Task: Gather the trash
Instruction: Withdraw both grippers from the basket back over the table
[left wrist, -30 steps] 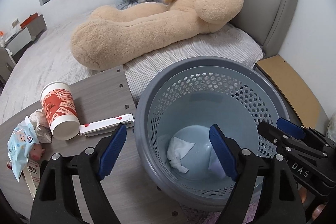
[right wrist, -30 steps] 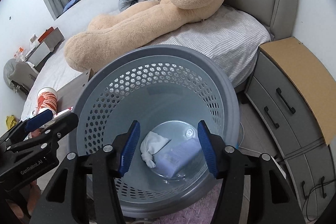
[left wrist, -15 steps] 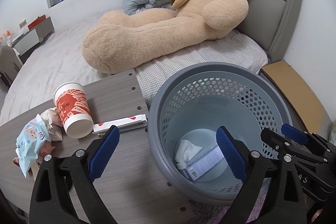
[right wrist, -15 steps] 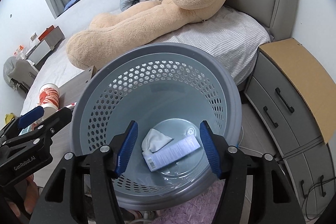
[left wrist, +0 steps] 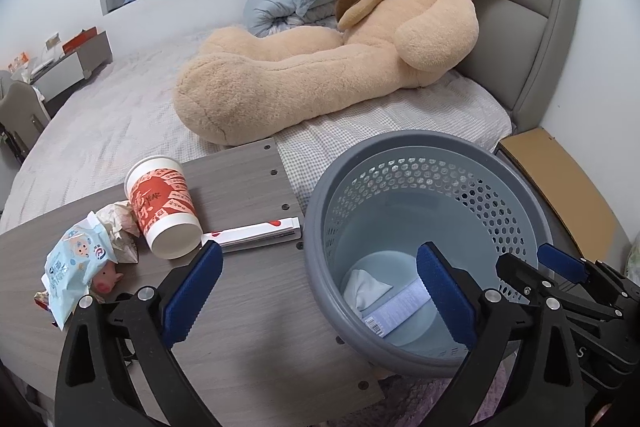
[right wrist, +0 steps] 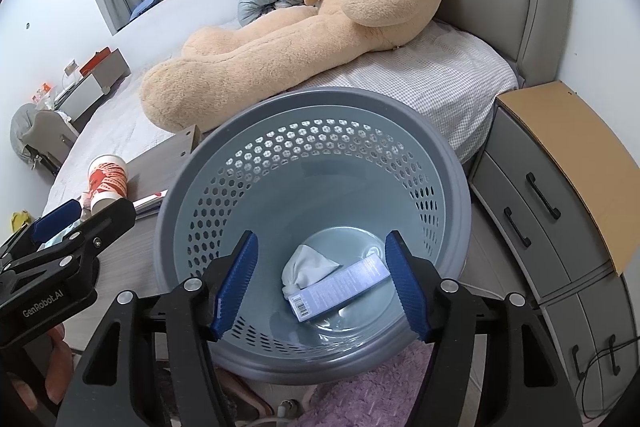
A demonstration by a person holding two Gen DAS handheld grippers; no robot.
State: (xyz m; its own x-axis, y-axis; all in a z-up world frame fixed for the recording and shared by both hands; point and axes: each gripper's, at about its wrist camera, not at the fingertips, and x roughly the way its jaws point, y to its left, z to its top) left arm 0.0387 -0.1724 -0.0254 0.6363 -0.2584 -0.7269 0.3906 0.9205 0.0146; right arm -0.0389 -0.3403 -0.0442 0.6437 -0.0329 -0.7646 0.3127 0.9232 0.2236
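Observation:
A grey perforated basket [left wrist: 428, 143] stands by the wooden table [left wrist: 248, 327]. At its bottom lie a white tissue [right wrist: 306, 265] and a lilac box [right wrist: 340, 285]. My right gripper [right wrist: 320, 247] hangs over the basket, jaws opening, nothing between them. My left gripper [left wrist: 318, 267] straddles the basket's left rim, jaws opening wide and empty. On the table lie a red-and-white paper cup [left wrist: 164, 207] on its side, a flat white-and-red pack [left wrist: 256, 231], crumpled paper [left wrist: 116, 223], a blue wipes packet [left wrist: 76, 267] and a small pink pig [left wrist: 106, 277].
A big teddy bear [left wrist: 320, 67] lies on the bed behind the table and basket. A grey nightstand [right wrist: 540, 211] with a cardboard top stands right of the basket. A purple rug [right wrist: 372, 391] lies under the basket's near side.
The lilac box has come to rest flat at the bottom of the basket. Both pairs of jaws stand wider. The left gripper has drawn back, showing more of the table.

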